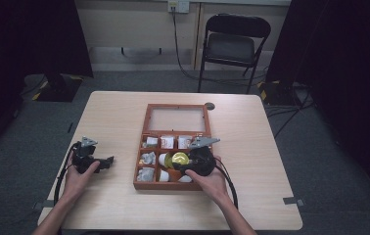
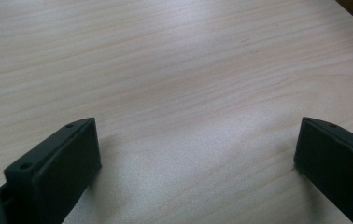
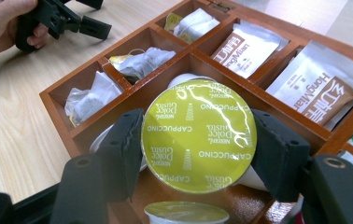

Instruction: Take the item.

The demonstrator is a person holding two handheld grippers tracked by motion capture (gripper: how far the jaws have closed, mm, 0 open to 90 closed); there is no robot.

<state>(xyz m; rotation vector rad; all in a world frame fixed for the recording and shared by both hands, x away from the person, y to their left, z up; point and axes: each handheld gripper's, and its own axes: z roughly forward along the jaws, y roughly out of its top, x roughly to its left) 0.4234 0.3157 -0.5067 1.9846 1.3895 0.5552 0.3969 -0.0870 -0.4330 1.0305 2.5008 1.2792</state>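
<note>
Pod (image 3: 199,135) sits clamped between the right gripper's (image 3: 198,154) jaws, just above the box (image 1: 146,122), so a lift or placement seems underway. Left gripper (image 1: 105,162) rests released on the table (image 1: 251,147). Next calls for a steady grip, clear of the dividers.

Right gripper view: my fingers (image 3: 118,154) are pinching a coffee capsule (image 3: 198,135) whose yellow-green foil lid is showing "NESCAFÉ Dolce Gusto" and "CAPPUCCINO", repeated in rows and appearing upside down. Behind it, in the wooden box (image 3: 58,100), two white-and-brown sachets (image 3: 317,88) are bearing the Latin letters "HongMian" beside Chinese characters I am not managing to read. The remaining packets are showing no legible print.
</note>
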